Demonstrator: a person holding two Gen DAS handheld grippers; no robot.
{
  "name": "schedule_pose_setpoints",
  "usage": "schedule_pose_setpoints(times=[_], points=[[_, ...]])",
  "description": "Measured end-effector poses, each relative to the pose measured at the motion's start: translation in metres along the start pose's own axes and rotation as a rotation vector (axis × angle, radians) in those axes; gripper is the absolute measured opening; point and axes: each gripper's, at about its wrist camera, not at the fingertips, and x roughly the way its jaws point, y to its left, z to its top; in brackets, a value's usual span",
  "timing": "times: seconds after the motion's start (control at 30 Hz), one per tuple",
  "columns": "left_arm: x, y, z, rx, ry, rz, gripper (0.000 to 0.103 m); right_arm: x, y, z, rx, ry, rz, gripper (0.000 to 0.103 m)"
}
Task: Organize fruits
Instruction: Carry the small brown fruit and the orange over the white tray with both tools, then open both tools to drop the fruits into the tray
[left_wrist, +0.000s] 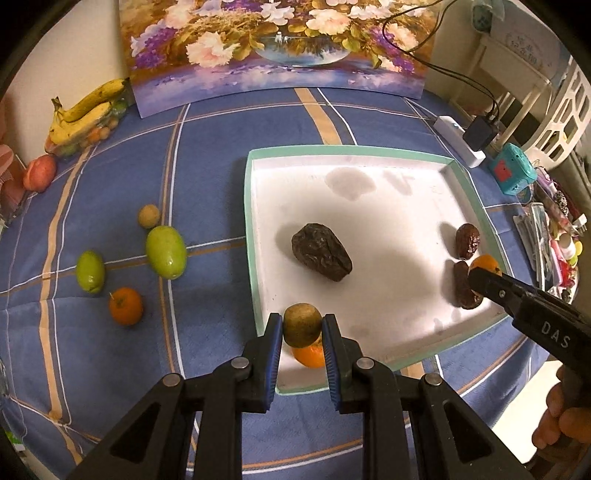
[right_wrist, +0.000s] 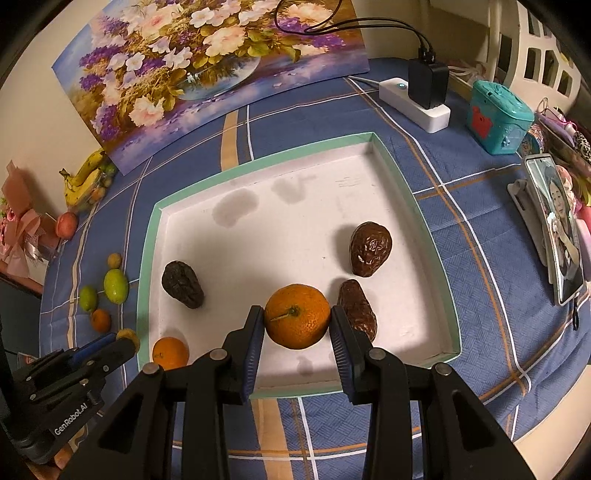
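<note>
- A blue checked tablecloth (left_wrist: 207, 155) covers the table, with a flower painting (left_wrist: 280, 44) propped at the top of the frame.
- Centre stage: a white tray (right_wrist: 147, 236) with a green rim, where the fruit is being gathered.
- Right gripper (right_wrist: 297, 328), low centre of its view, is clamped on a tangerine (right_wrist: 297, 315), poised above the tray floor, likely for a set-down beside two brown dates (right_wrist: 370, 254).
- Left gripper (left_wrist: 303, 326) pinches a small brownish fruit (left_wrist: 302, 324) over the tray's near edge, just above an orange (left_wrist: 309, 356) already inside.
- A darker wrinkled fruit (left_wrist: 320, 252) lies mid-tray.
- Still waiting on the cloth, left of the tray: two green fruits (left_wrist: 165, 252), one orange one (left_wrist: 125, 305) and a small tan one (left_wrist: 149, 216).
- Bananas (left_wrist: 86, 110) sit at far upper left; a power strip (right_wrist: 413, 103) at upper right.
</note>
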Motion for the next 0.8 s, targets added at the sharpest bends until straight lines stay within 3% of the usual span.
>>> schedule_pose_setpoints(times=[0.8], points=[[0.034, 0.005, -0.003, -0.012, 0.045, 0.026, 0.024, 0.048, 0.003, -0.013, -0.041, 0.161, -0.04, 0.038]])
